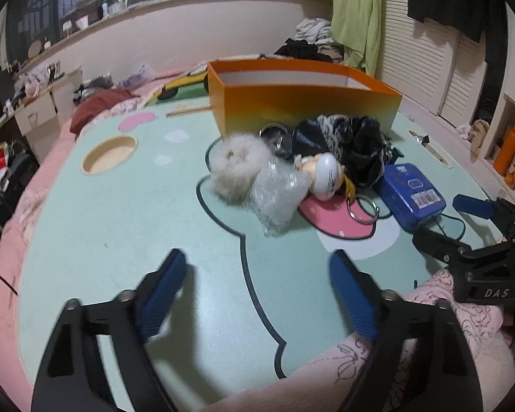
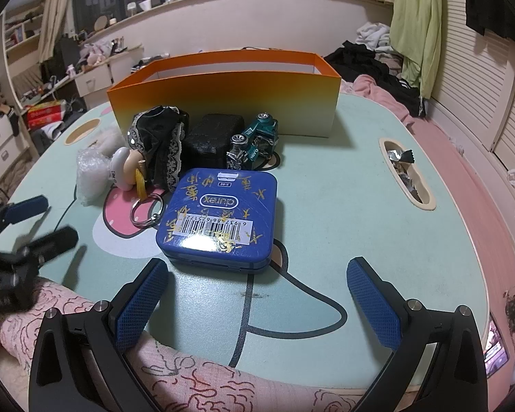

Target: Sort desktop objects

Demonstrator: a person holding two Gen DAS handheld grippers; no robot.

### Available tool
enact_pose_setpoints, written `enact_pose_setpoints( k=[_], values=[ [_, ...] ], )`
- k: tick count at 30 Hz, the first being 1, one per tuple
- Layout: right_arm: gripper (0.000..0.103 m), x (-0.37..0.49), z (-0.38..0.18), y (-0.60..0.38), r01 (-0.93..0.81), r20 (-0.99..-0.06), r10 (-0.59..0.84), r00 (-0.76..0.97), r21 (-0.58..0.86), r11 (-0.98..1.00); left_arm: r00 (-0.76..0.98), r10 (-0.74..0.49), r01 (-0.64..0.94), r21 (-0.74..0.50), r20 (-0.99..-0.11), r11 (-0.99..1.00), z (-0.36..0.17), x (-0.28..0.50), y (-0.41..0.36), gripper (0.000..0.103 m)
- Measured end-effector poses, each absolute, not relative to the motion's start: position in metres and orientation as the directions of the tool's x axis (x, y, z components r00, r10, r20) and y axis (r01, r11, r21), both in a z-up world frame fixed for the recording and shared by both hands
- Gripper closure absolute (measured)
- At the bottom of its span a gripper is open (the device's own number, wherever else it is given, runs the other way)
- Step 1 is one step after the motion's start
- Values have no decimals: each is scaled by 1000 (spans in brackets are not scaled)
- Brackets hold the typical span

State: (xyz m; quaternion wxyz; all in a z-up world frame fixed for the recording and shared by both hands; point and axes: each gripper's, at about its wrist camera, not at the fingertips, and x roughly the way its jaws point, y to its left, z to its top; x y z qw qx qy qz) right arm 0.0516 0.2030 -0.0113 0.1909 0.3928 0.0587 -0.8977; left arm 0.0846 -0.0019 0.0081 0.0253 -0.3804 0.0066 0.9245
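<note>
The blue rounded-square metal tin (image 2: 219,219) lay flat on the pale green cartoon-printed surface (image 2: 343,206), barcode edge toward the right claw (image 2: 257,295), whose jaws stood apart, empty. The long orange cardboard box (image 2: 223,99) ran crosswise behind. The left claw (image 1: 257,281) stood apart, empty.

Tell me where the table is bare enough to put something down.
Bare table runs between the blue tin and the slot at the right edge, up to the orange box. Also free: the stretch between the fluffy ball and the round hole. The pile before the box is crowded.
</note>
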Motion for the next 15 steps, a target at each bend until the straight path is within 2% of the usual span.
enact_pose_setpoints(
  k=[3, 5, 8, 12, 14, 15],
  values=[
    [0, 52, -12, 203, 389, -728, -296, -618, 45, -920, -751, 34, -40, -6, -660, -999, 24, 80, -5, 30],
    [0, 52, -12, 203, 389, -728, -297, -618, 45, -920, -772, 58, -40, -42, -633, -998, 34, 75, -9, 38],
    [0, 52, -12, 203, 389, -728, -297, -618, 44, -920, -760, 82, -68, -45, -644, -997, 37, 62, -5, 49],
    [0, 52, -12, 203, 389, -727, -297, -619, 44, -920, -729, 99, -106, -32, -677, -994, 26, 46, 4, 51],
    [0, 52, -12, 203, 389, -728, -296, -619, 44, -920, -693, 118, -132, -35, -712, -991, 15, 41, 11, 69],
    [0, 52, -12, 204, 389, -727, -296, -619, 44, -920, -689, 117, -139, -29, -716, -990, 13, 41, 13, 69]
  ],
)
